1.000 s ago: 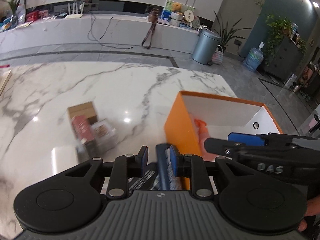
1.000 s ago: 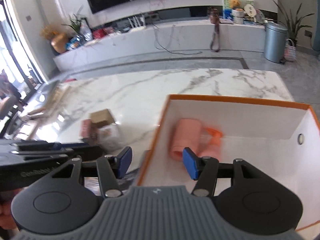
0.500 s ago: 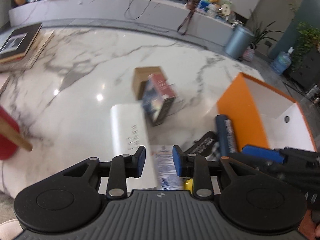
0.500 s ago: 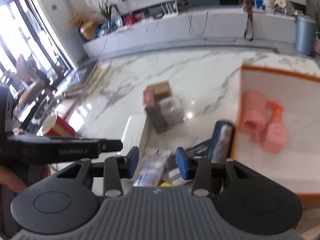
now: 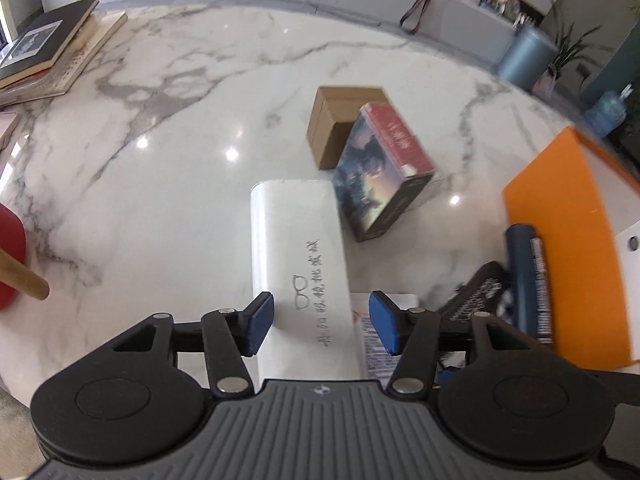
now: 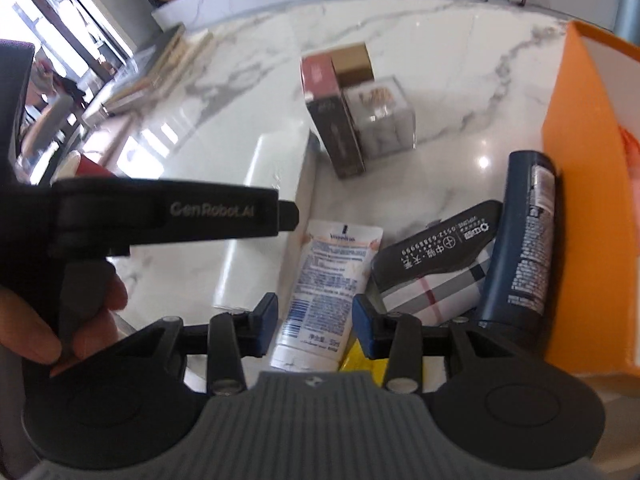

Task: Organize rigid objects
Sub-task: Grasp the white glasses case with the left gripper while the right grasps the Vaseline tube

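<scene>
- Marble table (image 5: 160,128), orange box (image 5: 560,240) at right edge; loose items beside it.
- L gripper (image 5: 322,322): jaws just been opening, straddling white case (image 5: 296,248), not clamped.
- R gripper (image 6: 314,326): parted over tube (image 6: 328,280), no grip.
- Step: picking next items. Next: lower, clamp, carry to box.

On the counter (image 5: 160,184), a long case (image 5: 296,264) lies left of a tube (image 6: 328,280); a pouch (image 6: 440,248) and canister (image 6: 520,248) lie rightward, seemingly against the storage box (image 6: 580,200) (two cartons (image 5: 380,168) behind).
</scene>
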The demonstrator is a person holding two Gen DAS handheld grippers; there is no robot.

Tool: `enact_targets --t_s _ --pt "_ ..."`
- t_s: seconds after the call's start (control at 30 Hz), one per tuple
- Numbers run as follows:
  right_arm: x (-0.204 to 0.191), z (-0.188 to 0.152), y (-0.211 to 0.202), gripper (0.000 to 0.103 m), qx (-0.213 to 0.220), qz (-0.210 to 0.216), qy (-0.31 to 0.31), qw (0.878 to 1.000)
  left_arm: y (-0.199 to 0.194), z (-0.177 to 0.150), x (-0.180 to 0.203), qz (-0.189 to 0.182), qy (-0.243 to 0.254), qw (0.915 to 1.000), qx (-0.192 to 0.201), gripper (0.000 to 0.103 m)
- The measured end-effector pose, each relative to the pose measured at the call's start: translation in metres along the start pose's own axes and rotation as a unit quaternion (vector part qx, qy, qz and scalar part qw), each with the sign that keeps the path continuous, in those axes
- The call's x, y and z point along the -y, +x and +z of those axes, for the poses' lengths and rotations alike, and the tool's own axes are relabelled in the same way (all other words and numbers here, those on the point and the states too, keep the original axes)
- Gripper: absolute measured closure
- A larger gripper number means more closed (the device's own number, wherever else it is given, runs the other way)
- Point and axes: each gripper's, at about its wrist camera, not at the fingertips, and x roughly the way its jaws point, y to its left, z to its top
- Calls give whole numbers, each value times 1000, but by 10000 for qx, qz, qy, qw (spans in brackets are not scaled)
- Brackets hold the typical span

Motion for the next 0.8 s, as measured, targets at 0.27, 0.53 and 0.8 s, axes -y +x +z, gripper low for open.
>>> enact_targets --t_s 0.27,0.53,0.8 --pt "-1 18 26 57 -774 42 -450 9960 18 1 -11 31 -245 9991 -337 29" --pt "-12 33 46 52 -1277 -50 -673 9895 21 1 -17 8 -409 9984 -395 32" --pt "-29 40 54 55 -1204 -313 -1289 9838 18 0 -27 70 -638 9973 -370 32"
